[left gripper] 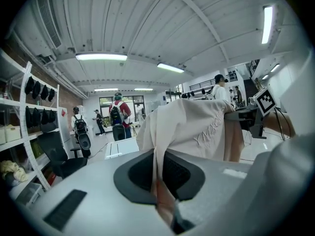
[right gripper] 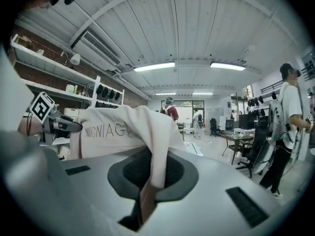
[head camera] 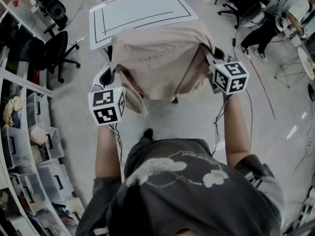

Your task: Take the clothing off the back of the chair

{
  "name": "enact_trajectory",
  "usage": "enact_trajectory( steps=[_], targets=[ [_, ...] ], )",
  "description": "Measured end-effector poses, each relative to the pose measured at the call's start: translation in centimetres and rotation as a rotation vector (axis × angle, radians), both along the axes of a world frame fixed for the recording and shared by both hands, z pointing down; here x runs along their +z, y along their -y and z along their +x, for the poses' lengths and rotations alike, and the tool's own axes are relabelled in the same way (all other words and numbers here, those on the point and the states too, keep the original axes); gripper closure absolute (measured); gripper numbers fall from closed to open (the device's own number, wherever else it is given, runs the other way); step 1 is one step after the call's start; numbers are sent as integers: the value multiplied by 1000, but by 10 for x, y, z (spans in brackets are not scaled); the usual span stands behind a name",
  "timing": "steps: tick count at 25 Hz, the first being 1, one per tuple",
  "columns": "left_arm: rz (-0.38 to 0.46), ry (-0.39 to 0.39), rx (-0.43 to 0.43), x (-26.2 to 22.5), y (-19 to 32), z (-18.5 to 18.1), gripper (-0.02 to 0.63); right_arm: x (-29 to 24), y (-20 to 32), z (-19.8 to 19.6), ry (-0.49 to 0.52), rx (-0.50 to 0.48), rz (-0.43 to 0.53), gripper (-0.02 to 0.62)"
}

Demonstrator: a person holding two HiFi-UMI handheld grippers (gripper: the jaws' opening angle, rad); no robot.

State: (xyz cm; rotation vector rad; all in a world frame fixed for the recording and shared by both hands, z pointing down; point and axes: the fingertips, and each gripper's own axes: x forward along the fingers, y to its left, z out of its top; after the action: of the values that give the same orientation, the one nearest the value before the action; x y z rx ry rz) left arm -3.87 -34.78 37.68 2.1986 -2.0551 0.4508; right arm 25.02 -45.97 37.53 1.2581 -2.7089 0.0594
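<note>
Limp beige shirt (head camera: 157, 58), left hand-held gripper (left gripper: 160, 183), right hand-held gripper (right gripper: 149, 183), both pinching cloth

White table (head camera: 142, 9) on grey floor (head camera: 197, 124)

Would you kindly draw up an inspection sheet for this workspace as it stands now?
Surface: grey polished floor; a white rectangular mat with black lines lies on it.
Job's things: beige printed cloth shirt stretched between both grippers; what is beneath it is hidden.
Clutter: clear plastic bins crowd the shelving on the left.
Grippers: left gripper shut on the shirt; right gripper shut on the shirt.
Cables: thin black leads hang beside the right forearm.
Surroundings: black office chair at left; seated person at upper right.
</note>
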Motion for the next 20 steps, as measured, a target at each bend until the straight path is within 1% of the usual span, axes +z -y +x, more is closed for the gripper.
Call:
enact_trajectory(
  steps=[4, 10, 12, 15, 20],
  targets=[
    [13, 3, -18, -8, -15, 7, 600, -10, -19, 11, 23, -10, 21, 600],
    [-2, 3, -46, -6, -48, 25, 600, -15, -58, 28, 76, -69, 35, 599],
    [-10, -9, -48, -4, -55, 32, 600, -11, -66, 35, 89, -87, 33, 600],
    [-16, -27, -55, 3, -58, 41, 600, 4, -78, 48, 81, -106, 14, 598],
    [-47, -30, -30, 16, -58, 57, 600, 21, -91, 68, 93, -83, -18, 598]
  ],
)
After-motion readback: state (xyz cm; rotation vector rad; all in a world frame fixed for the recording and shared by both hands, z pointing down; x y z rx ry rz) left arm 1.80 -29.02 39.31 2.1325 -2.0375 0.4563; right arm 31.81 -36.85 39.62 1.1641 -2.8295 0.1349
